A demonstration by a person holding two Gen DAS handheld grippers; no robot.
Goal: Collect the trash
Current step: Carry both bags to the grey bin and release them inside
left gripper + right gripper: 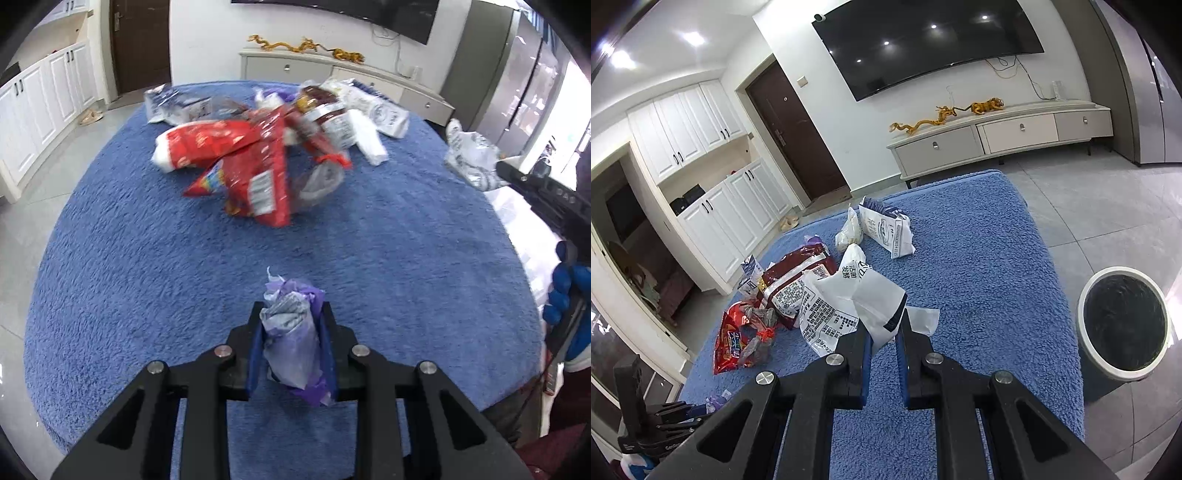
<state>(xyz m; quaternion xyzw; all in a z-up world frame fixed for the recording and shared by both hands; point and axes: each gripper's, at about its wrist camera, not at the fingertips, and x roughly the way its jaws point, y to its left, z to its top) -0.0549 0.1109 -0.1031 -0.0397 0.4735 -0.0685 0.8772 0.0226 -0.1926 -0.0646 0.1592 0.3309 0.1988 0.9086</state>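
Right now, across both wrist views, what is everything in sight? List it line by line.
purple wrapper: one, purple and grey, crumpled, between the left gripper's fingers
white bag: one, white with black print, pinched by the right gripper
red snack bags: several, red, piled mid-mat
dark red packet: one, dark red with white label, in the pile
white packets: a few, white and blue, far end of the mat
mat: one, blue, fluffy, under everything
bin: one, white rim, black liner, on the floor right of the mat
television: one, black, on the wall
cabinet: one, pale, below the television
left gripper: black, closed on the wrapper
right gripper: black, closed on the bag
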